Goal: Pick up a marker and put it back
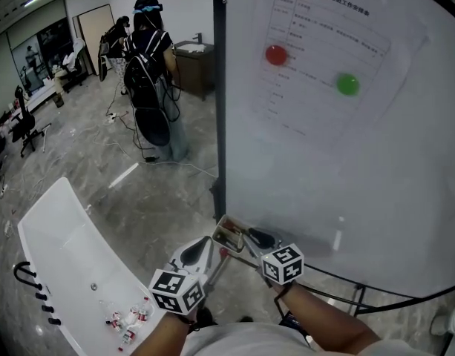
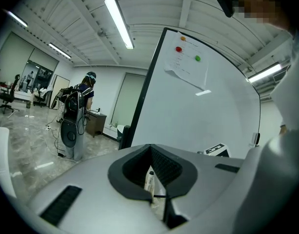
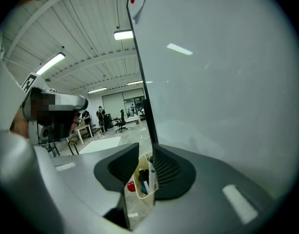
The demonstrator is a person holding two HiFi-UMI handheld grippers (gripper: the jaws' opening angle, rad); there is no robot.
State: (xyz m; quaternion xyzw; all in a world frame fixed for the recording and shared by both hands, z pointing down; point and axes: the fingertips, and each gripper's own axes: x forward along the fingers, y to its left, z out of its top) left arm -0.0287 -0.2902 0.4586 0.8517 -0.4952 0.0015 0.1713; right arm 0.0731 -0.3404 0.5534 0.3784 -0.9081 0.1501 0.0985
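Reaching forward and down, both forearms bring the left gripper [image 1: 210, 245] and right gripper [image 1: 243, 239] side by side at the lower left corner of the whiteboard [image 1: 346, 162], tips toward the marker holder [image 1: 228, 234]. The right gripper's jaws stand apart and grip nothing, framing the holder, where a white marker [image 3: 151, 177] stands upright just beside one pad. The left gripper's jaws meet at the tips with nothing clamped.

The grey left gripper [image 2: 150, 168] has its dark ribbed jaws pinched narrowly on a slim white marker [image 2: 149, 181], before a tall black-framed whiteboard [image 2: 203, 116].
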